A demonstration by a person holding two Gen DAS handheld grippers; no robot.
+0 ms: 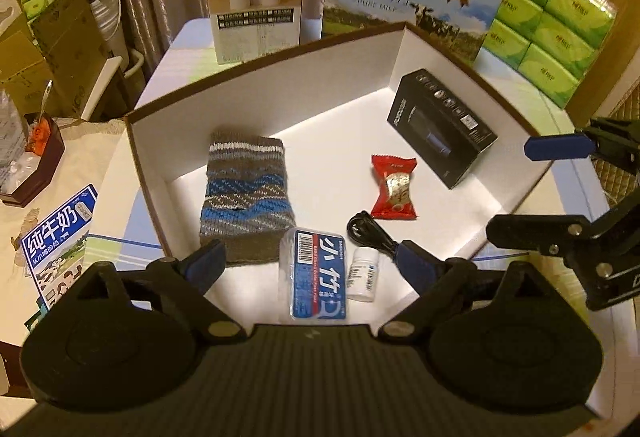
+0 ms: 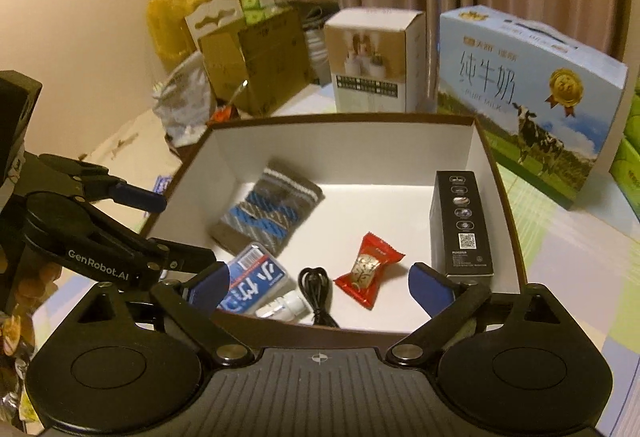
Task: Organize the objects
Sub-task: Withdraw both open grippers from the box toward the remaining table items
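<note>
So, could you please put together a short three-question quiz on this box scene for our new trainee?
1. True or false: the red candy lies outside the white box.
2. Which item leans against the box wall: A) knitted pouch, B) black carton, C) white bottle?
3. What coiled item lies beside the white bottle?

Key: 1 false; 2 B; 3 the black cable.
</note>
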